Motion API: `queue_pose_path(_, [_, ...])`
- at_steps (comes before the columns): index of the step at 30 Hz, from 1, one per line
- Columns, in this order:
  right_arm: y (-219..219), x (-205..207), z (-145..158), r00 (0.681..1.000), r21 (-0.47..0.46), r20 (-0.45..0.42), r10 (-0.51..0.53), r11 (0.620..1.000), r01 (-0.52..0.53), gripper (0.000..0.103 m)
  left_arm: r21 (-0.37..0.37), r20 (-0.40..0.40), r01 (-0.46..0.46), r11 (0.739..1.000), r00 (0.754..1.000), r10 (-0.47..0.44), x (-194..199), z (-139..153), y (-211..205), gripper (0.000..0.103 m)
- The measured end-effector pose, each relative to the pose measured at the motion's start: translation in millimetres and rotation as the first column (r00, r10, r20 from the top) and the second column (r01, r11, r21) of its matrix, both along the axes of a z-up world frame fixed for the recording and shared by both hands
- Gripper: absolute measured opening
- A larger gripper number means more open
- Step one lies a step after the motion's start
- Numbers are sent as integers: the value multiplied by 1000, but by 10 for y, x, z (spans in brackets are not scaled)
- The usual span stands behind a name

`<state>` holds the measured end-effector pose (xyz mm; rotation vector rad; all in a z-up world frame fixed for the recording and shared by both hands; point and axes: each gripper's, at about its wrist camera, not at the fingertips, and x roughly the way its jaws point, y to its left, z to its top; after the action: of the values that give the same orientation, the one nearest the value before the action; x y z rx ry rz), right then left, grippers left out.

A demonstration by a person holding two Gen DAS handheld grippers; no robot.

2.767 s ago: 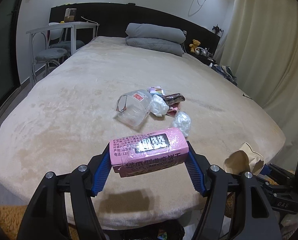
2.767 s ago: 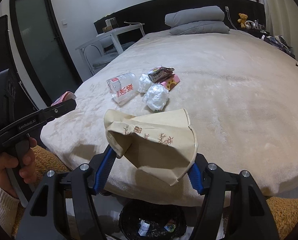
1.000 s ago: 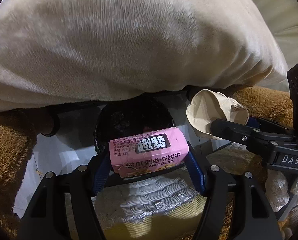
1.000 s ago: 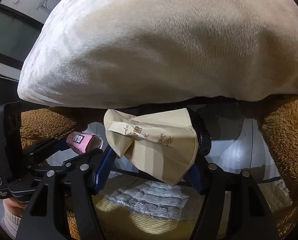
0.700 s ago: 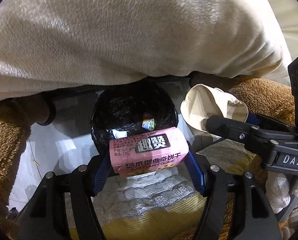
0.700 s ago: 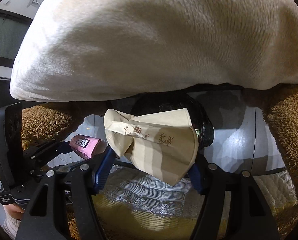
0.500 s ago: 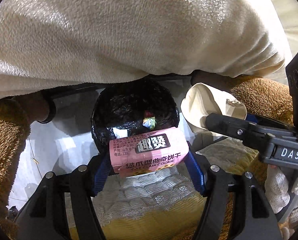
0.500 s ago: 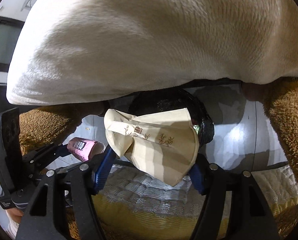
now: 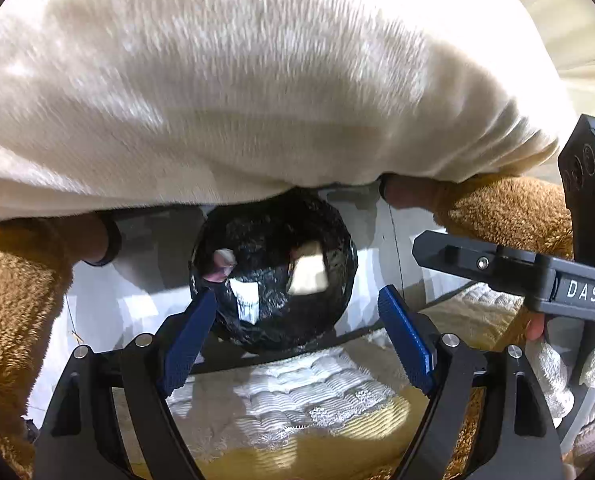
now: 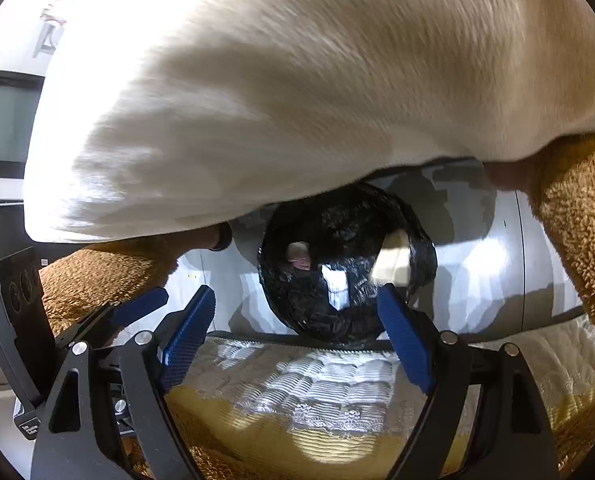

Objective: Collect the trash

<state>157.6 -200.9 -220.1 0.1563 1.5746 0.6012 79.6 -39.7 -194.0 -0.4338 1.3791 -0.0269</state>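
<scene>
A round bin lined with a black bag (image 9: 273,280) stands on the floor under the bed's edge; it also shows in the right wrist view (image 10: 347,268). The pink cookie box (image 9: 221,266) lies at the bin's left inner side, also seen in the right wrist view (image 10: 299,256). The beige paper bag (image 9: 307,272) lies at the bin's right side, also in the right wrist view (image 10: 393,264). My left gripper (image 9: 297,320) is open and empty just above the bin. My right gripper (image 10: 295,320) is open and empty beside it.
The cream blanket (image 9: 237,100) of the bed hangs over the bin's far side. Brown fluffy rug (image 9: 13,320) lies left and right of the grey floor (image 10: 477,272). A quilted yellow-white mat (image 9: 297,420) lies under the grippers. The right gripper's body (image 9: 537,280) shows at right.
Both grippers have opened. The pink cookie box and the beige paper bag have dropped from the fingers into the black bin.
</scene>
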Motion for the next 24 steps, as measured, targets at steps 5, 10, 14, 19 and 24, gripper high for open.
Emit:
queue_pose_path(5, [13,-39,197,997,27,72,17,999,-19,83,16,90,-12,1000,996,10,-41,213,23,82])
queue_pose_path(10, [-93,-109,478,979,60,202,0,998,-12,83,99,219,-17,995,976,-6,-114,505,-8,82])
queue_pose_path(14, [-229,-190,767,945,125,326,-30,992,-11,83,125,331,-43,991,944,0,-212,728,22,82])
queue_pose_path(19, [-310,-392,1183,853,172,522,-26,982,-75,83,148,461,-89,985,887,11,-386,1018,91,82])
queue_pose_path(24, [-375,-525,1465,769,214,639,-21,965,-152,83,141,528,-150,979,848,54,-517,1199,246,82])
